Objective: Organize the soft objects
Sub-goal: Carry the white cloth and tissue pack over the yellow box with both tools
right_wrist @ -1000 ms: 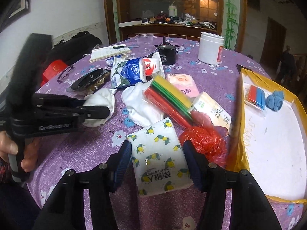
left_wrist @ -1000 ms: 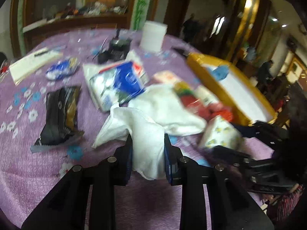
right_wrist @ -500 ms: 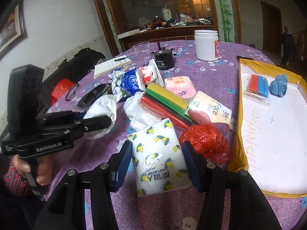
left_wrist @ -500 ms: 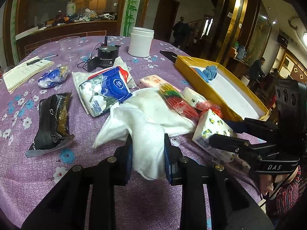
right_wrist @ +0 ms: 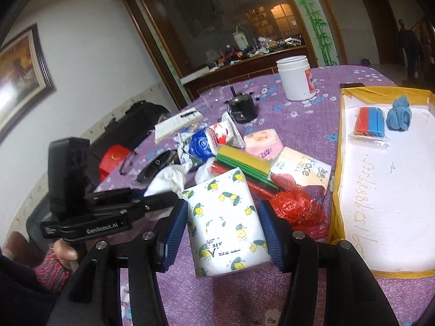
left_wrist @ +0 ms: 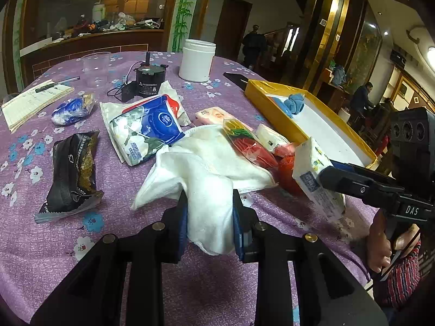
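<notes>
left gripper (left_wrist: 209, 217) clamped a white towel (left_wrist: 206, 168) | right gripper (right_wrist: 223, 231) squeezed a lemon-print tissue pack (right_wrist: 225, 217), tilted off the table (right_wrist: 272, 298)

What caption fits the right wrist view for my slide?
Right hand-held gripper clamps a lemon-print tissue pack lifted off the purple tablecloth, beside the yellow tray.

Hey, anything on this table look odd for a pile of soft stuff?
Yes: a black motor with trailing wires sits among the soft packs, beside the white jar. It is hard, not soft.
</notes>
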Action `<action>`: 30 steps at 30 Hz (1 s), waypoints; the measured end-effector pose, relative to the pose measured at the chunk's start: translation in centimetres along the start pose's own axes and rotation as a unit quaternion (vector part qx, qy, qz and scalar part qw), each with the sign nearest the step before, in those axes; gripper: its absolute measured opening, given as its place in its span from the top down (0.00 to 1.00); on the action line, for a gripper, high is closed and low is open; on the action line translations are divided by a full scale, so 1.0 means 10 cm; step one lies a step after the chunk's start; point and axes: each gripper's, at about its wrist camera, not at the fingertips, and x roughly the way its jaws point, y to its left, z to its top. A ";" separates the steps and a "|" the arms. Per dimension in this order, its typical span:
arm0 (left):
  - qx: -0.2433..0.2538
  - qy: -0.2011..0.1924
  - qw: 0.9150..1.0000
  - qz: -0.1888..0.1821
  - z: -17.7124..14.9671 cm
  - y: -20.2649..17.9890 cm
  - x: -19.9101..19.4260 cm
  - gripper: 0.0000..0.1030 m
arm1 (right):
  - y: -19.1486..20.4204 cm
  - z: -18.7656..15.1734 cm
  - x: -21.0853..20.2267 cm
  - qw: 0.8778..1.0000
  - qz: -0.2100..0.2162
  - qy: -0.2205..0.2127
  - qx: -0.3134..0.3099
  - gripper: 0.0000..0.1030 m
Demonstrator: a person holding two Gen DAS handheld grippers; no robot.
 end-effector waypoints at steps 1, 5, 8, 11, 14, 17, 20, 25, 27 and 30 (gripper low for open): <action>0.000 0.000 1.000 0.000 0.00 0.00 0.00 0.76 | 0.00 0.00 -0.01 1.000 0.004 -0.002 0.002 0.46; 0.001 0.001 1.000 0.001 0.01 0.00 0.01 0.76 | -0.02 0.01 -0.03 1.000 0.007 -0.007 0.008 0.46; -0.001 -0.001 1.000 0.001 0.01 0.01 0.00 0.76 | -0.02 0.01 -0.05 1.000 0.009 -0.011 0.009 0.46; -0.003 -0.001 1.000 -0.001 0.02 0.01 0.01 0.76 | -0.03 0.01 -0.06 1.000 0.008 -0.014 0.010 0.46; -0.002 -0.002 1.000 -0.004 0.01 0.01 0.00 0.76 | -0.02 0.01 -0.06 1.000 0.007 -0.016 0.010 0.46; -0.004 -0.004 1.000 -0.008 0.01 0.03 -0.01 0.76 | 0.02 0.00 -0.07 1.000 -0.006 -0.021 0.003 0.46; -0.002 -0.004 1.000 -0.010 0.01 0.03 -0.01 0.76 | 0.10 -0.02 -0.05 1.000 0.008 -0.017 0.000 0.46; 0.002 -0.007 1.000 -0.015 0.01 0.02 -0.02 0.76 | 0.21 0.04 -0.08 0.999 0.043 -0.019 0.011 0.47; 0.002 -0.007 1.000 -0.016 0.01 0.01 -0.02 0.76 | 0.24 0.07 -0.11 0.998 0.050 -0.023 0.014 0.47; 0.002 -0.007 1.000 -0.014 0.01 0.01 -0.02 0.76 | 0.23 0.13 -0.19 0.998 0.050 -0.032 0.020 0.47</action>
